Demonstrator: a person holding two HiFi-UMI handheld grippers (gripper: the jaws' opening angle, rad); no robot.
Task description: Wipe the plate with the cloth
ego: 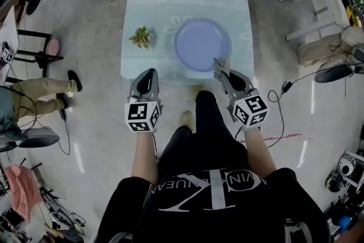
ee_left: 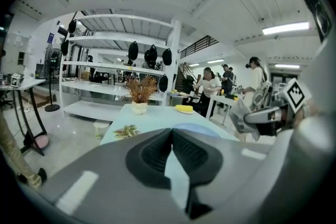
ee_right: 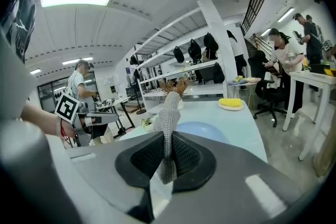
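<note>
Bright, even light is cast by ceiling strips point(ee_right: 73, 0) — both gripper views are bent and darkened at the edges.

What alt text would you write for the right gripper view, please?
The right gripper is shut on a grey knitted cloth that sticks up between its fingers. Beyond it, a pale blue plate lies on a light table, with a dried plant at the far end.

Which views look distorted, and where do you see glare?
Left and right gripper views: strong fisheye, shelves bend, corners go dark. Right gripper view: the cloth shows its knit sharply. Head view: little distortion, bright streaks of glare on the floor, none on the plate.
</note>
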